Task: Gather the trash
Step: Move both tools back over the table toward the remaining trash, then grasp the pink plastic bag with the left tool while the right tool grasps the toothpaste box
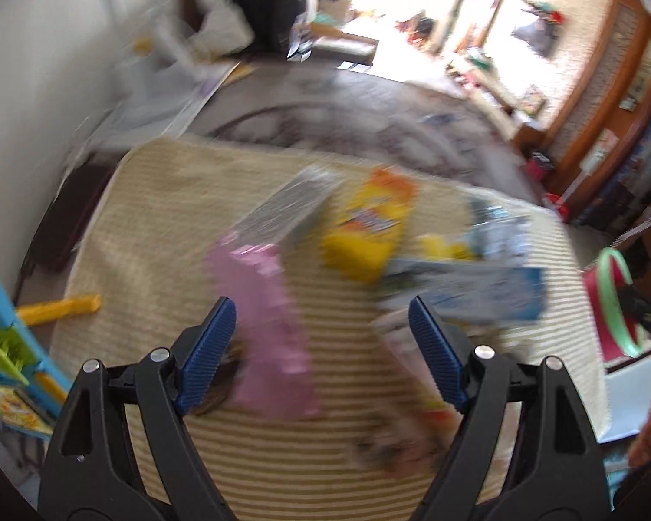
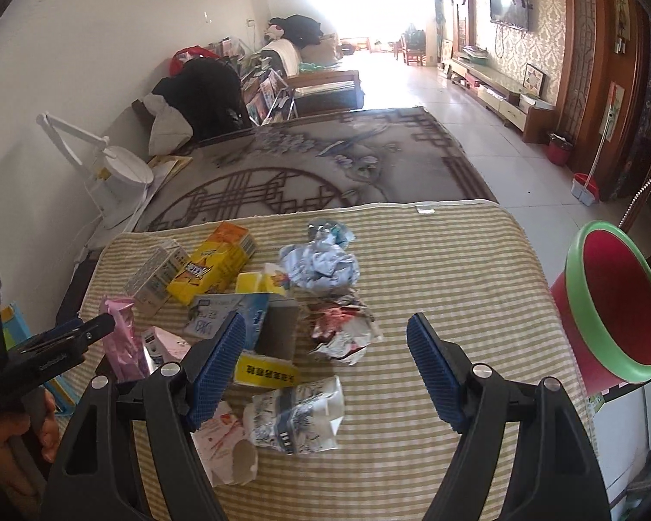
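From the left wrist camera everything is smeared by motion. My left tongs (image 1: 321,325) stand spread, with nothing between the blue pads (image 1: 208,347). Under them lies the striped cloth (image 1: 160,217) that covers the desk. A pink wrapper (image 1: 269,325) runs from the middle toward 6 o'clock, just beside the left pad. A yellow carton (image 1: 369,230) sits at 12 o'clock of the tongs, with a silver-grey box (image 1: 290,204) touching it at 10 o'clock. A blue and white carton (image 1: 486,286) lies toward 2 o'clock. The red bin (image 1: 612,304) with its green rim shows at the 3 o'clock edge.

The right wrist camera is sharp. My right tongs (image 2: 325,338) are spread too, gripping nothing. The trash is heaped on the striped cloth (image 2: 455,260): the yellow carton (image 2: 212,269) at 11 o'clock, a ball of crumpled pale paper (image 2: 321,267) at 12 o'clock, a red and white wrapper (image 2: 345,334) between the pads, and a torn white pack (image 2: 299,417) toward 6 o'clock. The red bin (image 2: 607,304) stands off the cloth at 3 o'clock. The left tongs (image 2: 73,334) come in at 9 o'clock, near the pink wrapper (image 2: 123,334).
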`<state>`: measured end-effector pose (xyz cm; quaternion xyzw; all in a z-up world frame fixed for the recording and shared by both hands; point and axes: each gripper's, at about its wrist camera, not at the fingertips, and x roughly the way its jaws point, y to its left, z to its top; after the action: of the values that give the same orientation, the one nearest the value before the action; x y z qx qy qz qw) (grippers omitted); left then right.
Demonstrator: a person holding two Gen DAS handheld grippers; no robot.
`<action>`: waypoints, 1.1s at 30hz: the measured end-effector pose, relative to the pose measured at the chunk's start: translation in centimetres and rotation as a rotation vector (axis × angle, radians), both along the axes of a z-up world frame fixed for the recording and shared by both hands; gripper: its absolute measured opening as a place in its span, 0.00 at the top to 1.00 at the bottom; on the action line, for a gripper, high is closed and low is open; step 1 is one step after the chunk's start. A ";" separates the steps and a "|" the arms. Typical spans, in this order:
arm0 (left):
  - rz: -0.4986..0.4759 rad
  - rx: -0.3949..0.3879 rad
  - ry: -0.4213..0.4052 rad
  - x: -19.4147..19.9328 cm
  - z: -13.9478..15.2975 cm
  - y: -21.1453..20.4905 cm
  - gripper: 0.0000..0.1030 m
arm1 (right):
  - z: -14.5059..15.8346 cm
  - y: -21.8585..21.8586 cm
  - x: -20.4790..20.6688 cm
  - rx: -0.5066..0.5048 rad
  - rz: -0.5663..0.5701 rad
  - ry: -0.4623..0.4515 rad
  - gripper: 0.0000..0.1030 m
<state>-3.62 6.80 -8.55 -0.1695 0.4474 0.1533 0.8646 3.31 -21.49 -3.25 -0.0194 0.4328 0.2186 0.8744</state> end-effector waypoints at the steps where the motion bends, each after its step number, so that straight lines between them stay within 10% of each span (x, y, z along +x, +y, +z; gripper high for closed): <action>1: 0.012 -0.021 0.018 -0.2 -0.7 0.7 0.23 | -0.1 0.6 -0.3 -0.003 0.006 0.003 0.28; 6: 0.009 -0.088 0.079 0.0 -3.5 1.9 0.25 | -0.5 2.4 -1.3 -0.027 0.018 0.016 0.28; 14: -0.041 -0.167 0.137 0.6 -6.2 2.0 0.84 | -1.1 3.5 -1.8 -0.067 0.038 0.037 0.28; 27: -0.094 -0.153 0.065 -0.7 -3.8 1.3 0.83 | -5.0 13.8 1.8 -0.491 0.534 -0.015 0.28; 33: -0.034 -0.186 0.061 -0.9 -4.2 2.8 0.57 | -9.4 16.3 3.1 -0.633 0.670 0.069 0.28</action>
<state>-4.52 9.58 -12.71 -0.2369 0.4886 0.1013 0.8336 6.39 -5.15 -12.69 -0.4171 0.4769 0.3467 0.6916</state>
